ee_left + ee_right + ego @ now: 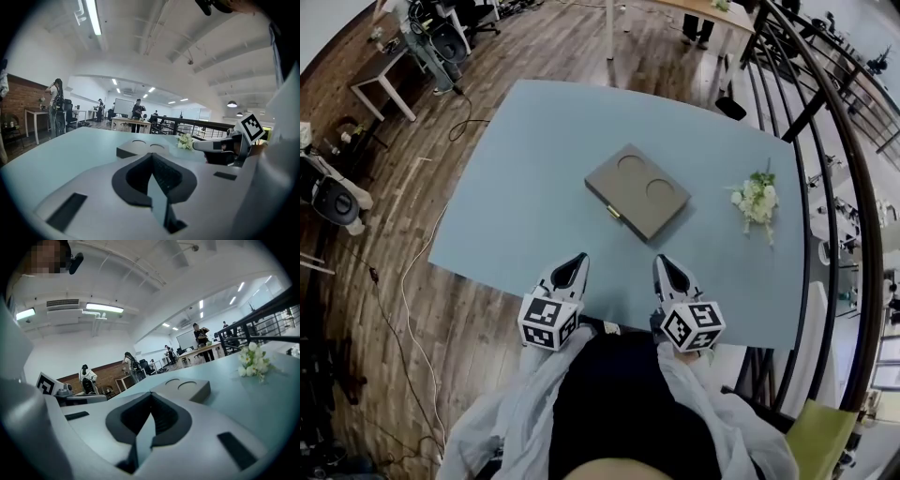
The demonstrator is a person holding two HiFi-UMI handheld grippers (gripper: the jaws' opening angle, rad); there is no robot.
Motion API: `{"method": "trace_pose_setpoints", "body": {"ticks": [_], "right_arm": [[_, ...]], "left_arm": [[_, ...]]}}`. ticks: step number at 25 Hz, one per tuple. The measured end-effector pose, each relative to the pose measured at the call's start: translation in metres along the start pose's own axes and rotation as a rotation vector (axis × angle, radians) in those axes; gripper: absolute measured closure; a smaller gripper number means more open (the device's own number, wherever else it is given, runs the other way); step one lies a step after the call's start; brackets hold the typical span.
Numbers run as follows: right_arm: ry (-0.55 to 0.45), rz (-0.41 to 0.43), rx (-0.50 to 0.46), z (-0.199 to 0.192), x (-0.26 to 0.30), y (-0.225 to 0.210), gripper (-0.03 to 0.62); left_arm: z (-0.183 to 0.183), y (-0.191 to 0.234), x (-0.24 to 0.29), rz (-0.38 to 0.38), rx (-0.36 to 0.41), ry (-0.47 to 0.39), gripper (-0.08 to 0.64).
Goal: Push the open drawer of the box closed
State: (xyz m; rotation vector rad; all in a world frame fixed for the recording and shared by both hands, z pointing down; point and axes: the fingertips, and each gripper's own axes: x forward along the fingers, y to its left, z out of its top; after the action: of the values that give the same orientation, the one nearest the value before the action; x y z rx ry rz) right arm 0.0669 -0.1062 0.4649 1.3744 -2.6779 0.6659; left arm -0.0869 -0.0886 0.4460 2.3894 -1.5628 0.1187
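A flat grey-brown box with two round recesses in its top lies mid-table, turned at an angle. A small brass pull sits on the side facing me. How far the drawer stands out I cannot tell. My left gripper hovers at the table's near edge, well short of the box, shut with nothing in it. My right gripper is beside it, also shut and empty. The box lies beyond the closed left gripper in the left gripper view. It shows ahead of the right gripper as the box.
A small bunch of white flowers lies to the right of the box on the pale blue table. A dark railing curves along the right side. Cables trail over the wood floor at the left. People stand at far desks.
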Motion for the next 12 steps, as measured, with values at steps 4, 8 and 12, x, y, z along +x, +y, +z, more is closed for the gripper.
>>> {"method": "trace_pose_setpoints", "body": {"ticks": [4,8,12], "right_arm": [[-0.022,0.030,-0.064,0.007,-0.002,0.007,0.588],[-0.012,0.065,-0.124,0.006,-0.001,0.018,0.588],[0.000,0.073,-0.141,0.002,0.000,0.023,0.588]], "left_arm": [[0.007,-0.007,-0.005,-0.082,0.022,-0.028,0.545],[0.006,-0.002,-0.011,-0.087,0.020,-0.037,0.545],[0.005,-0.003,-0.012,-0.100,0.035,-0.044,0.545]]}}
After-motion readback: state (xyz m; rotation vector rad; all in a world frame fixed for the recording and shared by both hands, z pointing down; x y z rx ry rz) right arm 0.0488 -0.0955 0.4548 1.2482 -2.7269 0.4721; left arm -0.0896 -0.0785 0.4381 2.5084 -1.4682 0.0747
